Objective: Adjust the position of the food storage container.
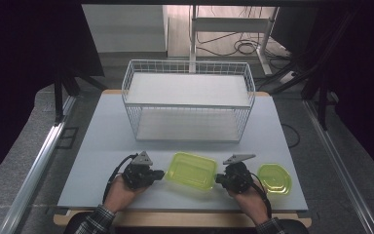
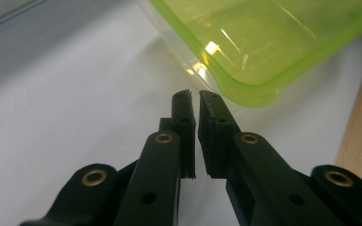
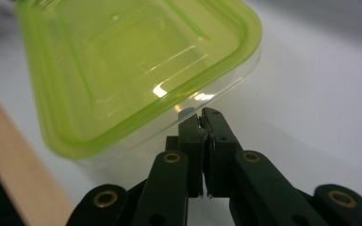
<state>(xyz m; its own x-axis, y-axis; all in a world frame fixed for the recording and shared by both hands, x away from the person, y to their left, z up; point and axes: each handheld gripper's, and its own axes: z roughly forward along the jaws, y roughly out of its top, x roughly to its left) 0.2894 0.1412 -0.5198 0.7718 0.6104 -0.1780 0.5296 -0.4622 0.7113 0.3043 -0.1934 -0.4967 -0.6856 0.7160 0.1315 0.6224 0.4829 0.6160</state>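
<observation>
yellow-green clear plastic rectangular container (image 1: 191, 170) lies near the white table's (image 1: 102, 146) front edge, long axis left to right, between left gripper (image 1: 159, 173) and right gripper (image 1: 218, 178), both nearly pressed together beside its ends

Counted on worktop (image 1: 102, 161): 1 white wire basket (image 1: 189, 100) w/ 2 levels, toward far edge, centred. 2 yellow-green plastic containers near front edge: 1 rectangular container (image 1: 191, 170) at mid-front, 1 octagonal container (image 1: 274, 178) toward front right corner. 2 claws: left claw (image 1: 159, 173), right claw (image 1: 218, 179), 1 per hand, 2 black jaws each.
</observation>
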